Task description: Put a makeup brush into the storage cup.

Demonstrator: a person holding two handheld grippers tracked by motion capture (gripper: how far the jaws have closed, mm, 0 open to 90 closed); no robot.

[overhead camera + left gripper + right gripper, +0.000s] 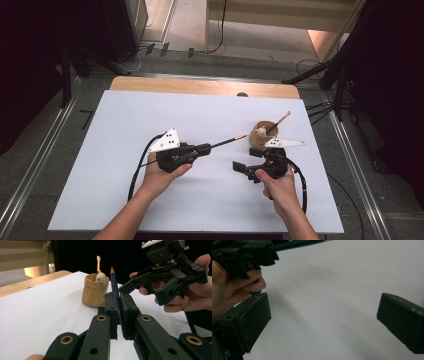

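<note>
The pencil (115, 290) is clamped between the jaws of my left gripper (204, 148), its dark blue shaft pinched tight and running straight out past the pads, with the orange end pointing away from me toward the small tan holder (94, 293). From above, the pencil (227, 142) lies nearly level over the white table top (125, 130), its far end close to the holder (261, 136) but apart from it. The holder stands upright near the right side of the table, with a little pale figure (101, 277) on its rim and a brush (279, 121) leaning out of it toward the far right. My right gripper (240, 167) sits just in front of the holder and a little nearer to me, turned to face my left hand (165, 176); its jaws stand wide apart with nothing between them but bare white table (324, 297). In the left gripper view, my right hand (192, 292) holds that gripper just right of the pencil's end, its open jaws angled toward the shaft without touching it. In the right gripper view, the pencil (297, 244) crosses the top edge.
</note>
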